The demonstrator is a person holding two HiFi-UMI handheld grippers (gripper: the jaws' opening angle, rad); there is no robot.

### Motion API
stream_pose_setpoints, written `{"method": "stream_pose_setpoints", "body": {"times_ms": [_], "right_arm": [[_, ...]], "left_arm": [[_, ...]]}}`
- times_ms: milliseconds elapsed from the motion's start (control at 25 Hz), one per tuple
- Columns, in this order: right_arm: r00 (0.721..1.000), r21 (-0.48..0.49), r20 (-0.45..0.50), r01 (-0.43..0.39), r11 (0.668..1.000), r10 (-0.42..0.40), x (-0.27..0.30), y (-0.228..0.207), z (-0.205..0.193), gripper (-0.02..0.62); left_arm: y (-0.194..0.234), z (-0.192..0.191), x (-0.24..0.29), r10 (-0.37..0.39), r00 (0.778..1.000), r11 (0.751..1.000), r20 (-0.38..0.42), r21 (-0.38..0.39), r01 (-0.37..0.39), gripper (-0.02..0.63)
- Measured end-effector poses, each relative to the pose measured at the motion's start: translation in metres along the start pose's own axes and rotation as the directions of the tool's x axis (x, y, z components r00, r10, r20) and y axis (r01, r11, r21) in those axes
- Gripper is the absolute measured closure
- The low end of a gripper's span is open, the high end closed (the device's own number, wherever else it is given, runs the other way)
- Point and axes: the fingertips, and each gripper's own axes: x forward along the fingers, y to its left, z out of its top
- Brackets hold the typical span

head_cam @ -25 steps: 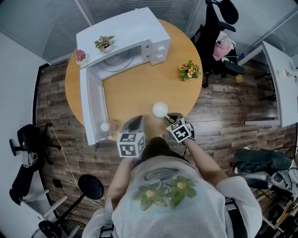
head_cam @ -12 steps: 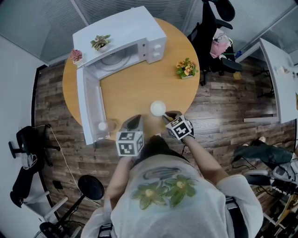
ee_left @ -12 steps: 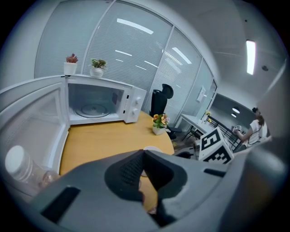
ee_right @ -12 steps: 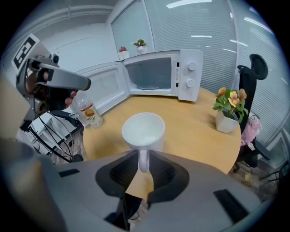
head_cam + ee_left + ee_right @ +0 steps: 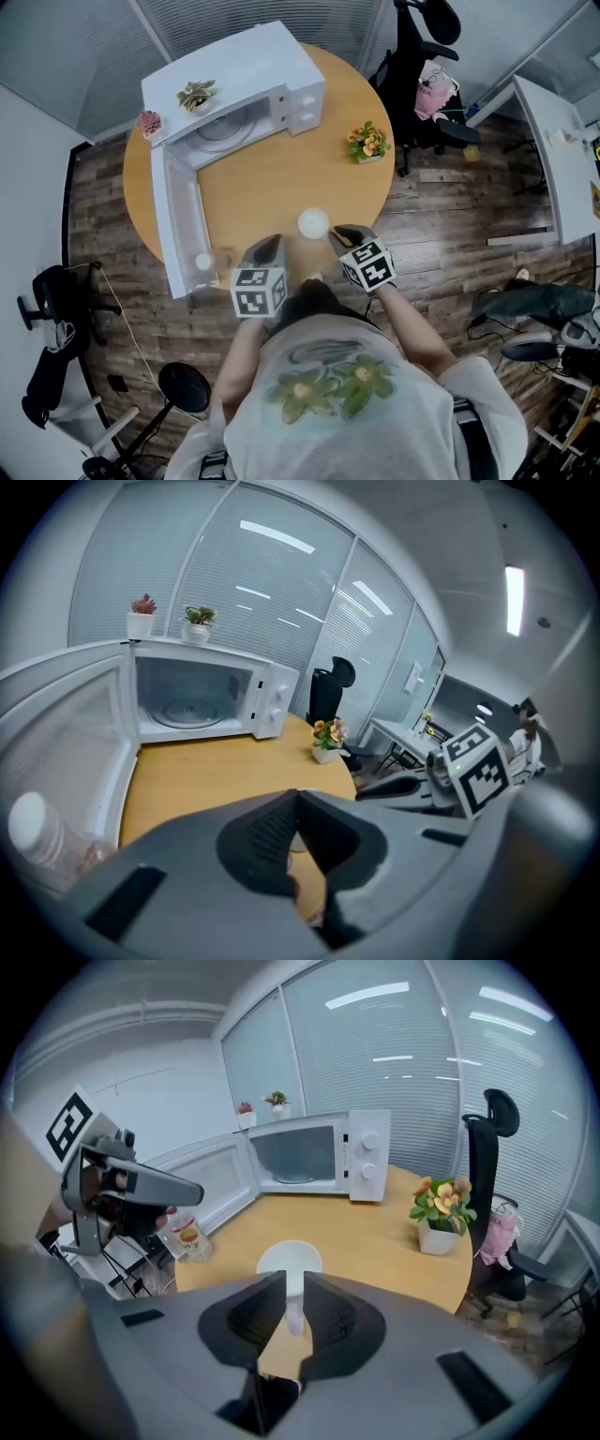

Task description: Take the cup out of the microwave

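A white cup [image 5: 314, 223] is over the near part of the round wooden table [image 5: 281, 178], well outside the white microwave [image 5: 253, 56], whose door [image 5: 178, 216] stands wide open on an empty turntable. My right gripper [image 5: 336, 234] is just right of the cup. In the right gripper view its jaws [image 5: 293, 1283] are shut on the cup's handle [image 5: 295, 1314], with the rim [image 5: 290, 1262] beyond the tips. My left gripper [image 5: 275, 242] hangs left of the cup, apart from it. Its jaws [image 5: 298, 796] meet at the tips with nothing between them.
A clear bottle [image 5: 208, 262] with a white cap stands by the outer end of the door. A flower pot [image 5: 366, 143] sits at the table's right edge, and two small plants [image 5: 194, 96] stand on the microwave. An office chair [image 5: 422, 56] is behind the table.
My right gripper has risen a little with the cup held by its handle. The left gripper has stayed where it was.
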Motion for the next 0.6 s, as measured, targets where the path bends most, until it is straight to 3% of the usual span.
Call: {"method": "stream_pose_setpoints", "body": {"times_ms": [320, 600], "right_arm": [[0.979, 0.065, 0.199, 0.034, 0.997, -0.046, -0.042, -0.003, 0.059, 0.566], [0.964, 0.091, 0.259, 0.031, 0.995, -0.054, -0.07, -0.001, 0.085, 0.577]], "left_arm": [[-0.008, 0.017, -0.003, -0.013, 0.999, 1.0, 0.04, 0.01, 0.012, 0.604], [-0.016, 0.033, -0.008, -0.027, 0.996, 0.999, 0.081, 0.026, 0.025, 0.604]]}}
